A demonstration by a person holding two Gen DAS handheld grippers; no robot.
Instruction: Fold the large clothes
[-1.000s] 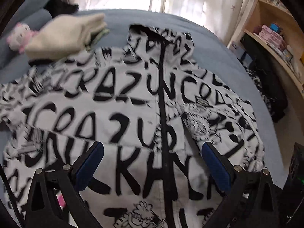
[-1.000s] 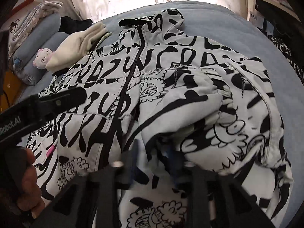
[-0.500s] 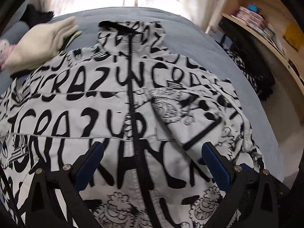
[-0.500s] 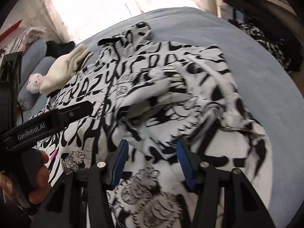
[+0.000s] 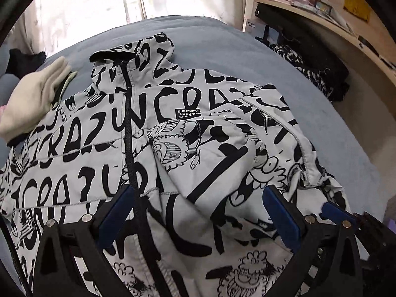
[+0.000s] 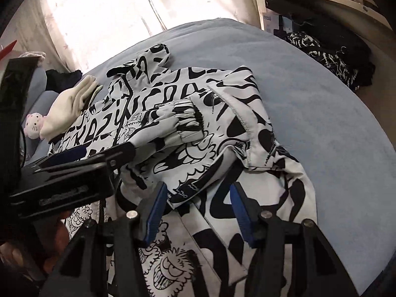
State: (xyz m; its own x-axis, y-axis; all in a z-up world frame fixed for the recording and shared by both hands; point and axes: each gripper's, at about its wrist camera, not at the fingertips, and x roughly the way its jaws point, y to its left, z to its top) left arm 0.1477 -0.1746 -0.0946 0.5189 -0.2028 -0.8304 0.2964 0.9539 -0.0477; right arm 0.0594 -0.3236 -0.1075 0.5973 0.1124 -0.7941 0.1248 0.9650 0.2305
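A white jacket [image 5: 193, 128] with black graffiti lettering and a black zip lies front-up on the blue bed [image 5: 321, 128]. Its right sleeve [image 6: 178, 116] is folded over the chest, elastic cuff near the zip. My left gripper [image 5: 198, 212] hovers over the lower front, wide open with nothing between its blue pads. Over the jacket's right side my right gripper [image 6: 198, 210] is open too; a fold of the sleeve lies just ahead of its pads, not pinched. The left gripper [image 6: 99, 154] also shows in the right wrist view, close on the left.
A folded cream garment [image 5: 34, 99] rests on the jacket's left shoulder, with a pink plush [image 6: 34, 123] beside it. Dark patterned clothes [image 5: 309, 74] are heaped by the bed's right edge under a wooden shelf [image 5: 321, 17]. Bare blue bedding [image 6: 321, 111] spreads right of the jacket.
My right gripper opened and let go of the sleeve, which now lies across the chest. Both grippers shifted toward the jacket's right side. The left stayed open.
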